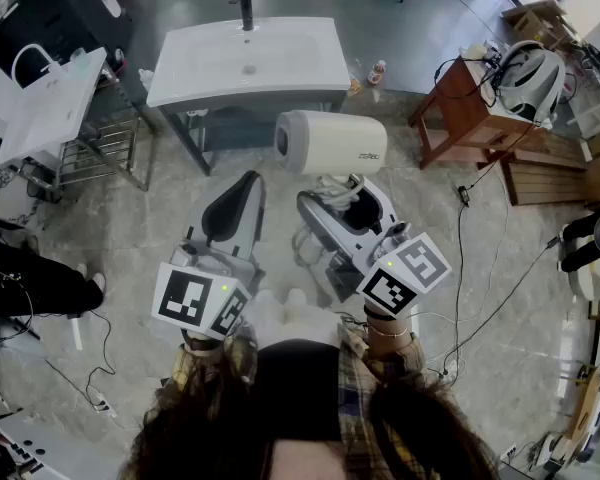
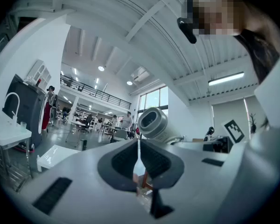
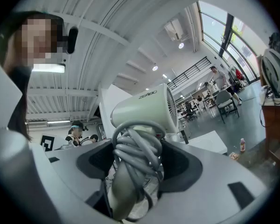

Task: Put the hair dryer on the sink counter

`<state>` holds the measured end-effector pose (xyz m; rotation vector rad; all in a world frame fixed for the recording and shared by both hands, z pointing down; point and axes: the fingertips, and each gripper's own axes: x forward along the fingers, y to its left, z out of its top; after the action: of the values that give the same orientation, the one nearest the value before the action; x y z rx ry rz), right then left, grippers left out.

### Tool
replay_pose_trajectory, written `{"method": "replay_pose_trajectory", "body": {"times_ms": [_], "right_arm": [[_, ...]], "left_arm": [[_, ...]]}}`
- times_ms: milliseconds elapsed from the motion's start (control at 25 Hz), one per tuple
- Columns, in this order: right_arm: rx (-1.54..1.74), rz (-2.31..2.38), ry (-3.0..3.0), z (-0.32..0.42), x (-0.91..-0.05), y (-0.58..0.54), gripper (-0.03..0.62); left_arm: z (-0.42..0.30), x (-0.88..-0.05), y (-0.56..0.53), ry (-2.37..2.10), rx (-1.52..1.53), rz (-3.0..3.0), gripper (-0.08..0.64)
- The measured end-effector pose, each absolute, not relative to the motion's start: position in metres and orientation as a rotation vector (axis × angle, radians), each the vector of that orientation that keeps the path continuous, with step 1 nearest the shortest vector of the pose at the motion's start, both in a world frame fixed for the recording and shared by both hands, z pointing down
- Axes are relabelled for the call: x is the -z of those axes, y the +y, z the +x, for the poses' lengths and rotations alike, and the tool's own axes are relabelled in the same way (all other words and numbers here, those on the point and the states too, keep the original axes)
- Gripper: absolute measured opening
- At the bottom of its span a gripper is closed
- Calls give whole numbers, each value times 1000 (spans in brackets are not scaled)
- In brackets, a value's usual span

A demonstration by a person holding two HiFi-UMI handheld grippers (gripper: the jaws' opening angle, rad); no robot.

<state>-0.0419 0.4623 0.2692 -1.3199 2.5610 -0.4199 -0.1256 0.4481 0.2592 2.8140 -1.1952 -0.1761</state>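
The cream hair dryer (image 1: 330, 143) hangs in the air in front of me, its barrel lying level and its handle wound with grey cord. My right gripper (image 1: 345, 206) is shut on that handle and cord, as the right gripper view shows around the hair dryer (image 3: 144, 108) and the gripper (image 3: 135, 164). My left gripper (image 1: 235, 206) is shut with nothing in it, just left of the dryer; its pads (image 2: 126, 160) almost meet. The white sink counter (image 1: 250, 93) with a black tap stands beyond the dryer, apart from it. It also shows low in the left gripper view as a white slab (image 2: 56, 155).
A second white sink (image 1: 40, 103) on a metal rack stands at the left. A wooden table (image 1: 470, 108) with a grey device is at the right. Cables (image 1: 470, 268) trail over the floor. A small bottle (image 1: 378, 71) stands right of the counter. A person (image 1: 30, 283) is at the left.
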Motion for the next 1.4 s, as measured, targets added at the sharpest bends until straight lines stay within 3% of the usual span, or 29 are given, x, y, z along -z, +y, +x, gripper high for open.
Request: {"method": "replay_pose_trajectory", "body": {"times_ms": [1000, 1400], "right_arm": [[391, -1303, 2529, -5, -268, 486, 311], [428, -1282, 2516, -13, -277, 439, 311]], "left_arm": [[-109, -257, 472, -1265, 175, 2847, 25], [-130, -260, 428, -1323, 161, 2833, 25]]}}
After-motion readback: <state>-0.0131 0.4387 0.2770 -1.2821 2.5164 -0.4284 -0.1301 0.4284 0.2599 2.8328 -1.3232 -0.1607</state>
